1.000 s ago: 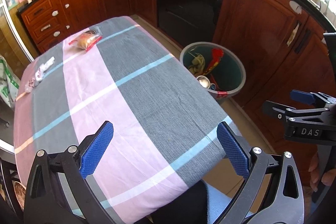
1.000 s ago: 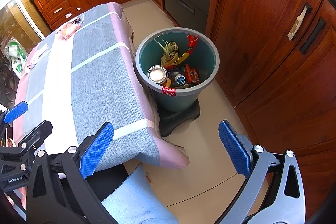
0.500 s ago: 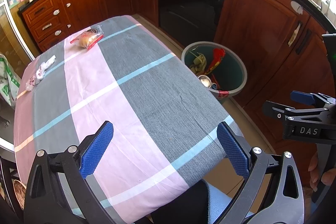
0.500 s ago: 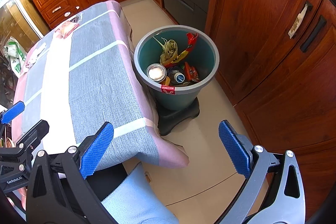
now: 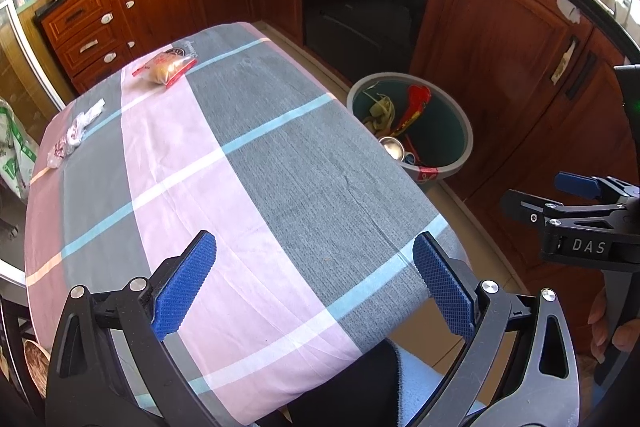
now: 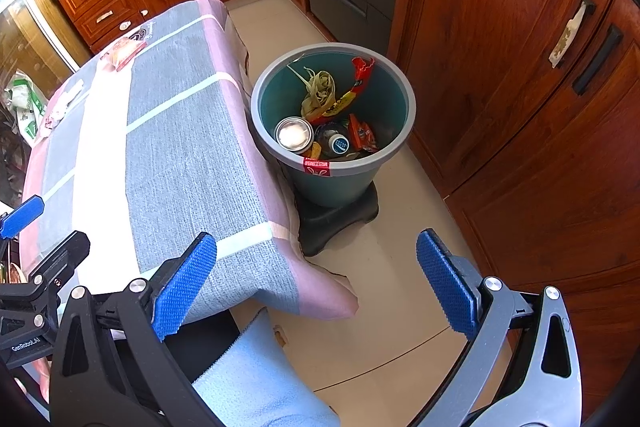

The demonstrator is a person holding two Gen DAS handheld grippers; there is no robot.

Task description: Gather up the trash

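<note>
The left tongs [image 5: 314,283] hang spread wide above the near end of the table [image 5: 280,187], which is draped in a pink, grey and pale-blue checked cloth; nothing sits between their blue ribbed pads [image 5: 185,285]. Far ahead of them, at the table's far end, lies a red-and-clear plastic snack packet [image 5: 166,69], and off to their left, at the table's edge, a crumpled clear wrapper [image 5: 76,133]. The right tongs [image 6: 316,287] are likewise spread and empty, held over the beige floor beside the table's corner. Ahead of them stands a round teal plastic bin [image 6: 332,179] with a grey rim, touching the cloth's hanging edge and holding a tin can [image 6: 294,135], wrappers and a bottle.
</note>
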